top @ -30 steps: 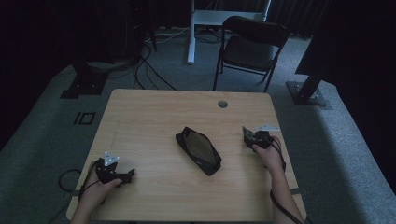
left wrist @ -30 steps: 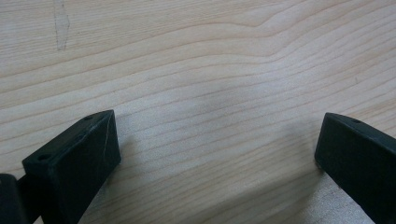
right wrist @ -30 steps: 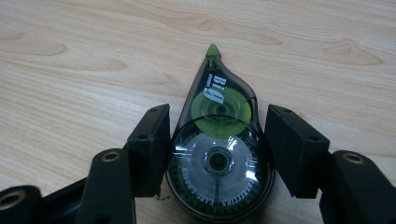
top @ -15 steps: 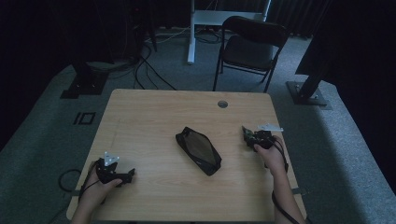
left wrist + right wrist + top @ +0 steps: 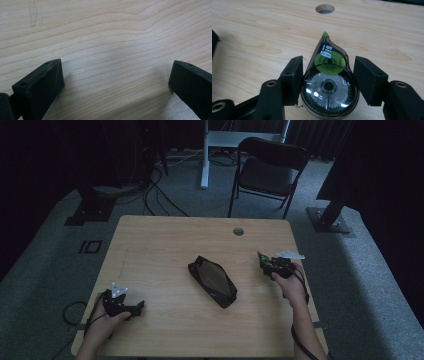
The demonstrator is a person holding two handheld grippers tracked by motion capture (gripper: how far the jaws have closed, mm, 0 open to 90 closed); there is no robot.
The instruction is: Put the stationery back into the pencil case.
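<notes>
The pick-up is judged to be done: a teardrop-shaped correction-tape dispenser of smoky clear plastic with green inner reels is being gripped between the jaws of the right hand-held gripper and is being held above the right side of the light wooden table, while carrying it onward, presumably to the black zipped fabric pouch lying closed at the table's middle, is being left to do. The left hand-held gripper is being kept wide open and empty over bare wood at the near left. The dispenser's green tip is being pointed away from the hand, and white lettering is being shown on its upper reel.

High view above the table, looking down, both tool views close, sharing its wood.
</notes>
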